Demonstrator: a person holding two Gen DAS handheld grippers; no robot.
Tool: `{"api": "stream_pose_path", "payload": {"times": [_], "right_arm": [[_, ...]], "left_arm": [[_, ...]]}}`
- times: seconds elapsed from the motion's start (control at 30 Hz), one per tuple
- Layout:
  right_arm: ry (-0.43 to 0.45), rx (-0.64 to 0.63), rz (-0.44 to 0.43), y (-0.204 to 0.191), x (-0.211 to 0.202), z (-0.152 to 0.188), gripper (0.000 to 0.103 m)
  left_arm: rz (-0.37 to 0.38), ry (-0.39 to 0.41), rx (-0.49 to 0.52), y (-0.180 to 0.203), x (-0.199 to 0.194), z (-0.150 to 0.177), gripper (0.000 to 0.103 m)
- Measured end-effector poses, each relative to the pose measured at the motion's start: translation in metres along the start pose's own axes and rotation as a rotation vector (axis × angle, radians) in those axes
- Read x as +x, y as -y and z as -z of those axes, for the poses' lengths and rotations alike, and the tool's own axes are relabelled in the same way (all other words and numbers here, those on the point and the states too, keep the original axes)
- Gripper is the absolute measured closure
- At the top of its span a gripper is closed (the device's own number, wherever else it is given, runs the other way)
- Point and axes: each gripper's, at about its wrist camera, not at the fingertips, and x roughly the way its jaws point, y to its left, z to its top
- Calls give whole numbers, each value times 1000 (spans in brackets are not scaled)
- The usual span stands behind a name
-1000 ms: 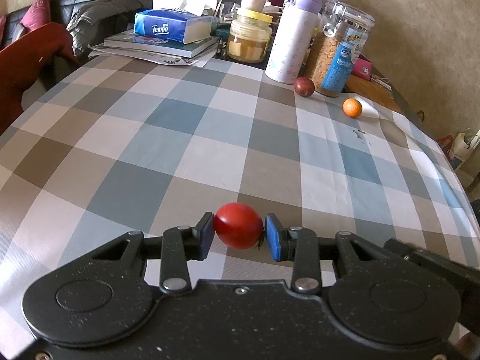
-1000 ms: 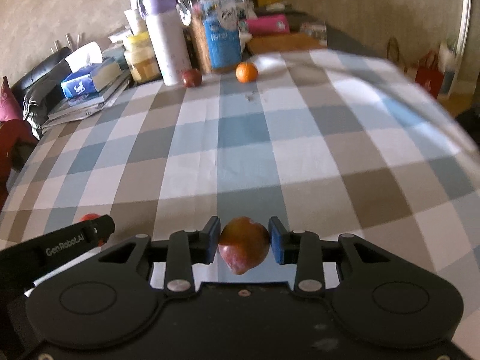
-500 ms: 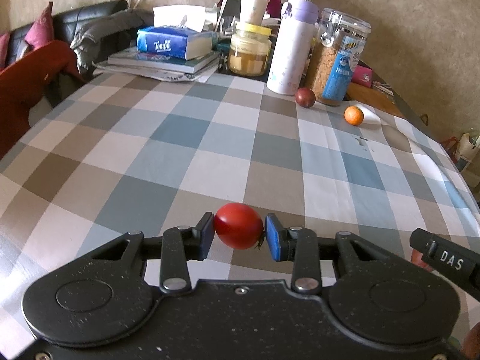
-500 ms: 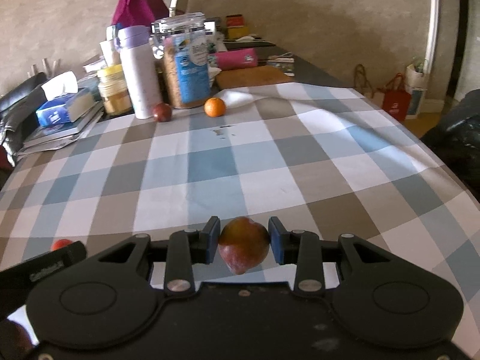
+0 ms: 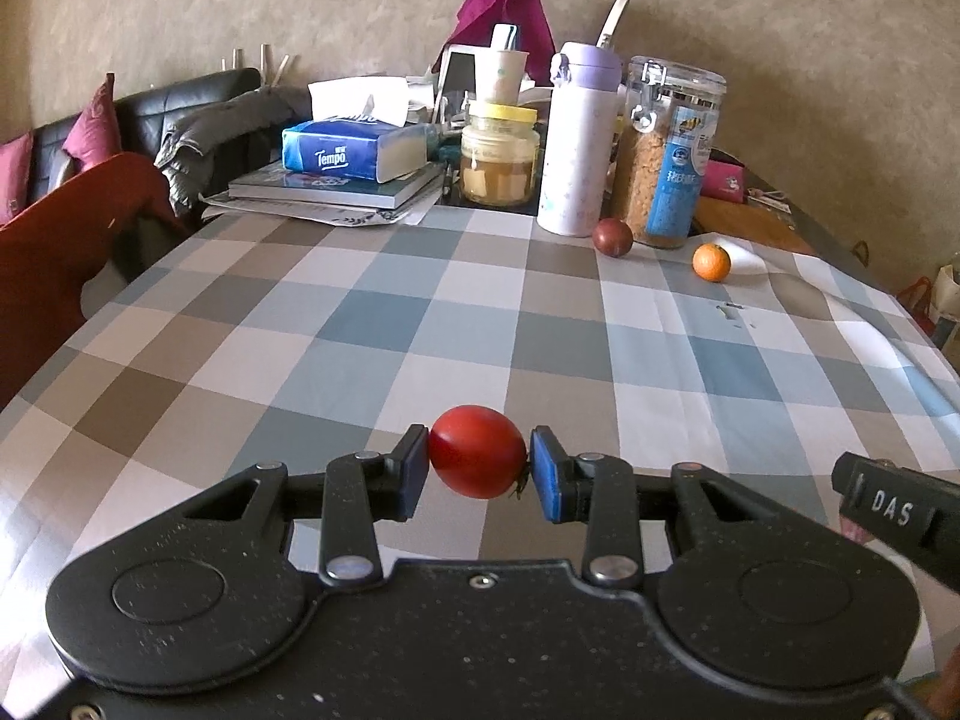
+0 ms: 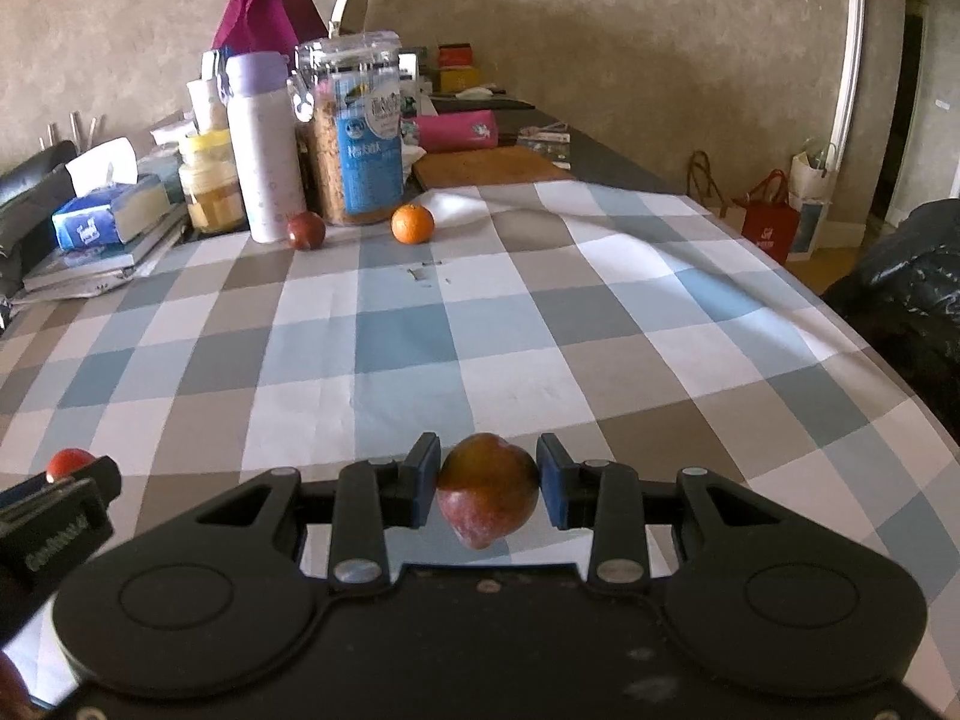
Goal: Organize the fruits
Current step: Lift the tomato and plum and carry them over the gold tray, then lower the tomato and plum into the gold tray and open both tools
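Observation:
My left gripper [image 5: 480, 468] is shut on a red tomato [image 5: 477, 450] and holds it above the near part of the checked tablecloth [image 5: 420, 324]. My right gripper [image 6: 487, 483] is shut on a red-brown plum [image 6: 487, 489], also above the near part of the cloth. The tomato also shows at the left edge of the right wrist view [image 6: 69, 461]. A dark red plum [image 5: 612, 236] and a small orange [image 5: 711, 262] lie on the cloth at the far side; they also show in the right wrist view, plum [image 6: 306, 230] and orange [image 6: 412, 224].
At the far end stand a white flask [image 5: 577, 141], a glass cereal jar [image 5: 669, 150], a yellow-lidded jar [image 5: 498, 153] and a tissue box on books [image 5: 354, 150]. A sofa with a red cover [image 5: 60, 228] is left. Bags [image 6: 774, 222] stand on the floor right.
Both grippers have tilted up and drawn back a little with their fruits still held, so more of the far wall shows. The fruits on the table have not moved.

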Motion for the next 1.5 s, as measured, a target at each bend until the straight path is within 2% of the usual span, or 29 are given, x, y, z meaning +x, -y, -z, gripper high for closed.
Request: {"api": "stream_pose_path", "payload": {"times": [0.13, 0.27, 0.47, 0.73, 0.93, 1.03, 1.23, 1.5], "right_arm": [[-1, 28, -38, 1, 3, -4, 67], [-41, 17, -38, -4, 6, -9, 67], [-10, -14, -115, -1, -25, -17, 67], [60, -24, -264, 11, -88, -11, 67], [90, -19, -361, 26, -129, 9, 67], [75, 15, -395, 38, -139, 24, 67], [65, 33, -371, 56, -157, 62, 66], [51, 10, -288, 67, -167, 98, 66]], "left_arm": [[-19, -30, 1, -1, 4, -1, 58], [-48, -47, 20, -4, -1, -6, 58], [-63, -56, 36, -16, -24, -20, 58], [-18, -72, 64, -29, -75, -26, 58], [50, -88, 145, -23, -112, -6, 58], [76, -129, 168, -20, -120, 8, 58], [115, -188, 154, -19, -127, 36, 58], [94, -232, 181, -6, -122, 54, 58]]}}
